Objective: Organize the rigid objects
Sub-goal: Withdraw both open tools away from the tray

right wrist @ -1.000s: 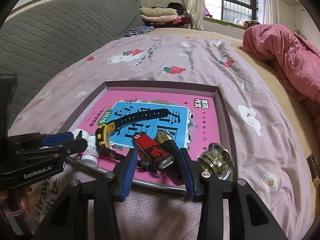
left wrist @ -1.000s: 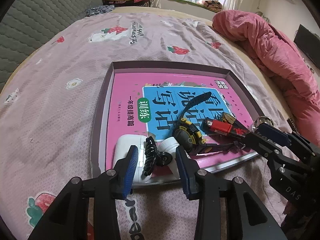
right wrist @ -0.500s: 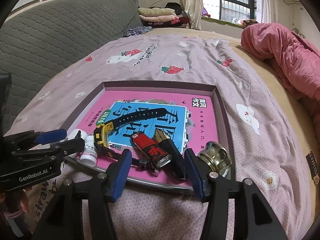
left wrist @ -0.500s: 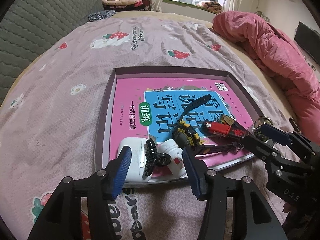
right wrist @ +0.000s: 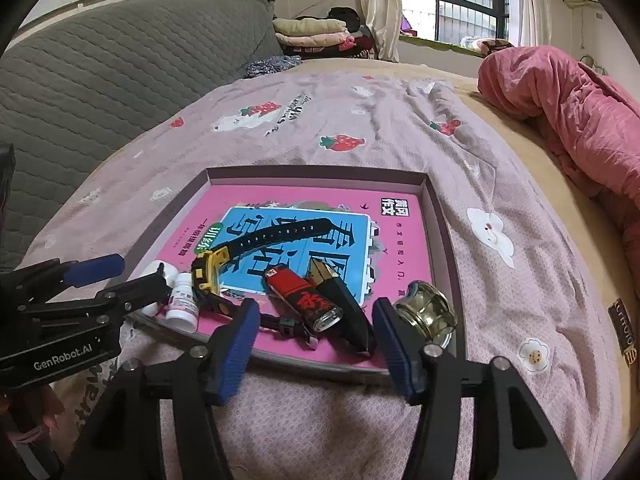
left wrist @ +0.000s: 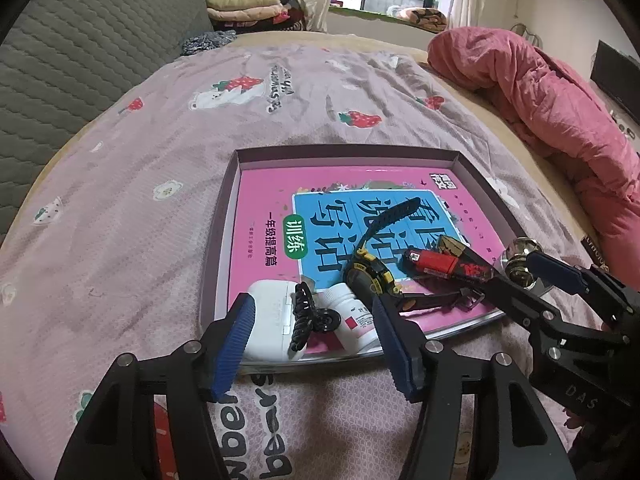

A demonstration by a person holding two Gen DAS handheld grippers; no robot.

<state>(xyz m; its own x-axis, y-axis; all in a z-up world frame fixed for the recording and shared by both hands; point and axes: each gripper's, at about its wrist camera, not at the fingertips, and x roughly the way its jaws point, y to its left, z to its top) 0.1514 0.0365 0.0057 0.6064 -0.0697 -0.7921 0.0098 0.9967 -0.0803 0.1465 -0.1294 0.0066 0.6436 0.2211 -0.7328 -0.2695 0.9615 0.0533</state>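
A shallow purple tray lies on the bed with a pink book in it. On the book's near end lie a white case, a black hair claw, a white pill bottle, a black-and-yellow watch, a red lighter and a dark box. A brass glass knob sits at the tray's right corner. My left gripper is open and empty, just short of the case and claw. My right gripper is open and empty, just short of the lighter.
The tray sits on a pink strawberry-print bedspread. A rumpled pink quilt lies on the right. A grey quilted headboard runs along the left. Folded clothes are stacked at the far end under a window.
Both grippers have drawn back and risen from the tray's near edge, and their jaws have opened wider. The objects in the tray have not moved.
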